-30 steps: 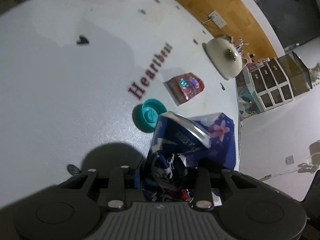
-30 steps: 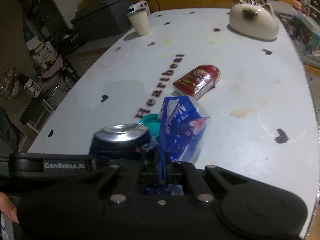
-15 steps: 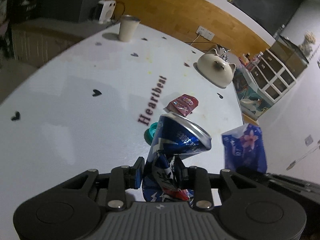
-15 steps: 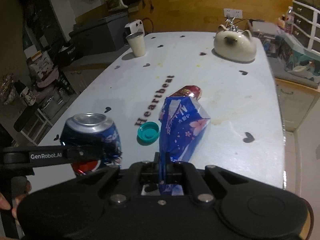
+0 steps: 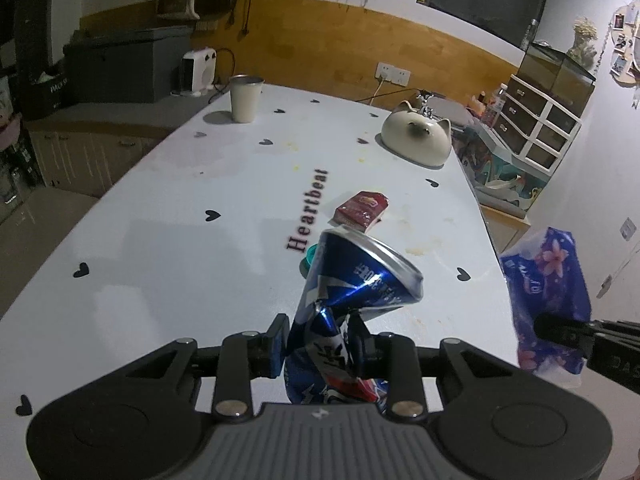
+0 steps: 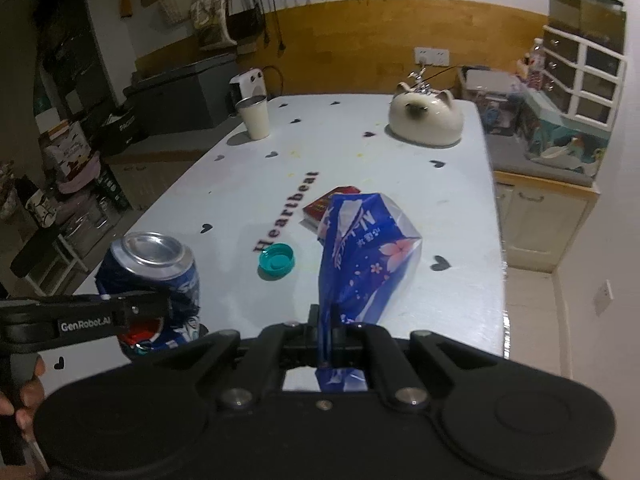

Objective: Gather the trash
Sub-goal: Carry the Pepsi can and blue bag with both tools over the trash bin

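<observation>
My left gripper (image 5: 320, 344) is shut on a crushed blue soda can (image 5: 352, 292) and holds it above the white table (image 5: 160, 240). The can also shows in the right wrist view (image 6: 152, 276), with the left gripper (image 6: 132, 312) clamped on it. My right gripper (image 6: 326, 328) is shut on a blue flowered plastic wrapper (image 6: 360, 256), held above the table; it also shows in the left wrist view (image 5: 548, 300). On the table lie a teal bottle cap (image 6: 276, 261) and a red packet (image 5: 362, 213), partly hidden behind the wrapper in the right wrist view (image 6: 320, 204).
A white cup (image 5: 245, 98) stands at the table's far left. A cream cat-shaped pot (image 5: 416, 140) sits at the far right. A drawer cabinet (image 5: 540, 132) stands right of the table, dark cabinets (image 5: 120, 64) to the left.
Both grippers have lifted up and back from the table with the can and the wrapper. The can and wrapper have moved apart; the cap and red packet stay on the table.
</observation>
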`<state>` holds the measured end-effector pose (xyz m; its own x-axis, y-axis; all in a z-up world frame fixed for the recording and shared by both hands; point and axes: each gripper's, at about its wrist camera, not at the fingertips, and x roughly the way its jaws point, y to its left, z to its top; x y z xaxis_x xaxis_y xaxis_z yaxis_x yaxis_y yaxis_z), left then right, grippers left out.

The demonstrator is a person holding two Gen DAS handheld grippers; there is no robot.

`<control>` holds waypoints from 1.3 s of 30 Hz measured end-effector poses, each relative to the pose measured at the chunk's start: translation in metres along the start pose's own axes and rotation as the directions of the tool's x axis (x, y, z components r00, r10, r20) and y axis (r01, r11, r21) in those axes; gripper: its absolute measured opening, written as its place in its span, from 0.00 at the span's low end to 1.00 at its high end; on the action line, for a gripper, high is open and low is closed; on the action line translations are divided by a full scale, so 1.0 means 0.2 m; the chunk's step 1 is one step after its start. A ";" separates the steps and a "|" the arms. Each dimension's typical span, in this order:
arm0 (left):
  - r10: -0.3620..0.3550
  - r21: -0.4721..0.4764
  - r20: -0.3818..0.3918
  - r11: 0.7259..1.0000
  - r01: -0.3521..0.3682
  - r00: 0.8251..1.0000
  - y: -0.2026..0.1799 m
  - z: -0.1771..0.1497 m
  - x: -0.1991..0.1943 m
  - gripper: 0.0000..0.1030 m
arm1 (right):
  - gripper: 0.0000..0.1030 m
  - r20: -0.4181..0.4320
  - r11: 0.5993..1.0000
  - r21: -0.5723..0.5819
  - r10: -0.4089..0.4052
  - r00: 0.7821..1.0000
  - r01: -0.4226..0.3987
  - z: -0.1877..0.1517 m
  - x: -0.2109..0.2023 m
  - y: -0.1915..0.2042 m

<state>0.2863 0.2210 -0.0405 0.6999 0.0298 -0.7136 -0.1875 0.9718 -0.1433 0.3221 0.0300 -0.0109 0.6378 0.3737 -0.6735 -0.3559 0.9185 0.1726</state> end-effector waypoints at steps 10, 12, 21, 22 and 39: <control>0.017 0.064 0.023 0.998 -0.018 1.000 -0.17 -0.09 -0.12 0.32 | 0.02 0.037 0.999 0.010 -0.054 0.998 0.054 -0.09 -0.21 -0.10; 0.018 0.089 0.027 0.996 -0.021 0.999 -0.23 -0.10 -0.13 0.32 | 0.02 0.044 0.998 0.019 -0.059 0.997 0.059 -0.11 -0.25 -0.14; 0.007 0.131 0.041 0.991 -0.012 0.999 -0.56 -0.15 -0.16 0.32 | 0.02 0.065 0.995 0.048 -0.088 0.994 0.085 -0.16 -0.38 -0.41; 0.005 0.135 0.040 0.991 -0.010 0.999 -0.60 -0.15 -0.16 0.32 | 0.02 0.066 0.995 0.051 -0.090 0.994 0.087 -0.16 -0.39 -0.45; -0.029 0.187 -0.008 0.982 0.031 1.000 -1.35 -0.17 0.08 0.32 | 0.02 0.052 0.987 0.109 -0.124 0.991 0.118 -0.17 -0.48 -1.21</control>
<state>0.3250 -0.0498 -0.0365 0.6993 -0.0008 -0.7148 -0.0340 0.9988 -0.0344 0.3240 -0.2318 -0.0126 0.7116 0.2632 -0.6514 -0.2015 0.9647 0.1696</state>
